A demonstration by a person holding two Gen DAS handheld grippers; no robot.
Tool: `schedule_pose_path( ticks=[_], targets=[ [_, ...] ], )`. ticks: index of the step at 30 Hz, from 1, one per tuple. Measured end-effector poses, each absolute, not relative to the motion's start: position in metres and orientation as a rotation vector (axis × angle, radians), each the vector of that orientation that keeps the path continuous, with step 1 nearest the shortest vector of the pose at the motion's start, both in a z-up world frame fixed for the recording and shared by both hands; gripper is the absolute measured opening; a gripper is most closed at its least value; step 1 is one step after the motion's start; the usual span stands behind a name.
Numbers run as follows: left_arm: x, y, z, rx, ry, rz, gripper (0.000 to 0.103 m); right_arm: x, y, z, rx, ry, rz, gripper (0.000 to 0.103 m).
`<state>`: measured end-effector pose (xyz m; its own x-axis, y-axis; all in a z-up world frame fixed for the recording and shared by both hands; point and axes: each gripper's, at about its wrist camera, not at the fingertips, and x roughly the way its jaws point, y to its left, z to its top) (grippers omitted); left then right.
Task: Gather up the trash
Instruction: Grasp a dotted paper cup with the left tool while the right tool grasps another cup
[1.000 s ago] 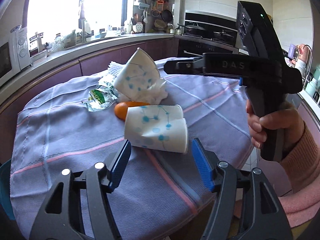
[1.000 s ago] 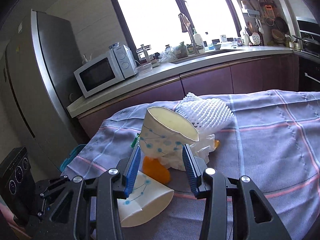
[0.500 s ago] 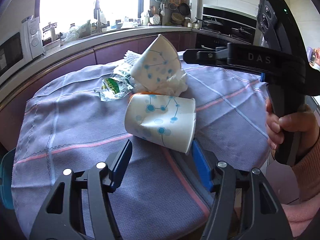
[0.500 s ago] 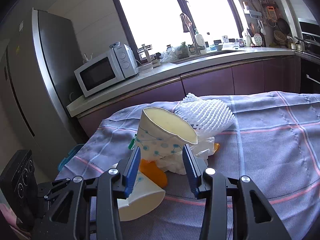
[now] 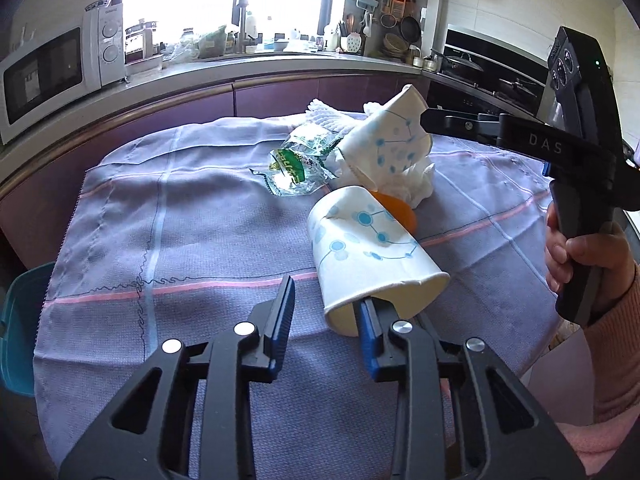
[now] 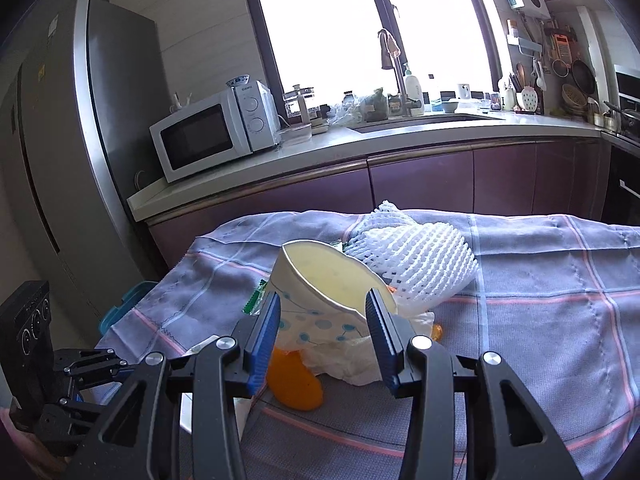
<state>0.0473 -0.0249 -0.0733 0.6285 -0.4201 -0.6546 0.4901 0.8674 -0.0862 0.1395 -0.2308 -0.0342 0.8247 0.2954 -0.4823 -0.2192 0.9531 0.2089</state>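
- Trash: a white dotted paper cup (image 5: 372,256) lies centre frame on the table (image 5: 192,240).
- Left hand-held gripper (image 5: 326,320) closing over its rim.
- Right hand-held gripper (image 6: 324,328) opening around a crushed second cup (image 6: 320,292).

The left black plastic two-finger gripper (image 5: 326,320) has blue ribbed pads (image 5: 282,322) and round silver screws on its linkage arms. The right black pistol-grip gripper (image 5: 428,130) bears pale "DAS" lettering, what seems a small green light, and a blue tab. A ribbed salmon-pink knit sleeve (image 5: 616,340) covers the wrist.
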Motion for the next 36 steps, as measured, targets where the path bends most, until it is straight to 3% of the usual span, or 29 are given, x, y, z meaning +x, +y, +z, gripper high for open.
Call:
schedule_pose_path(
  ticks=[1,8,12,16,19,36],
  targets=[
    [0.048,-0.024,-0.074,0.101,0.724,-0.521,0.024,0.141,-0.23,-0.034,0.132,0.54,0.274,0.057],
    [0.052,-0.02,-0.077,0.09,0.727,-0.513,0.013,0.152,-0.22,-0.038,0.064,0.563,0.32,0.055],
    [0.054,-0.016,-0.075,0.074,0.72,-0.516,0.007,0.155,-0.218,-0.041,0.062,0.579,0.341,0.038],
    [0.056,-0.013,-0.074,0.071,0.712,-0.516,0.006,0.155,-0.217,-0.041,0.076,0.587,0.37,0.016],
    [0.056,-0.015,-0.073,0.085,0.708,-0.529,0.006,0.153,-0.211,-0.042,0.044,0.594,0.375,0.006],
    [0.056,-0.001,-0.062,0.049,0.664,-0.519,0.003,0.15,-0.209,-0.035,0.138,0.563,0.409,0.003]
  ],
)
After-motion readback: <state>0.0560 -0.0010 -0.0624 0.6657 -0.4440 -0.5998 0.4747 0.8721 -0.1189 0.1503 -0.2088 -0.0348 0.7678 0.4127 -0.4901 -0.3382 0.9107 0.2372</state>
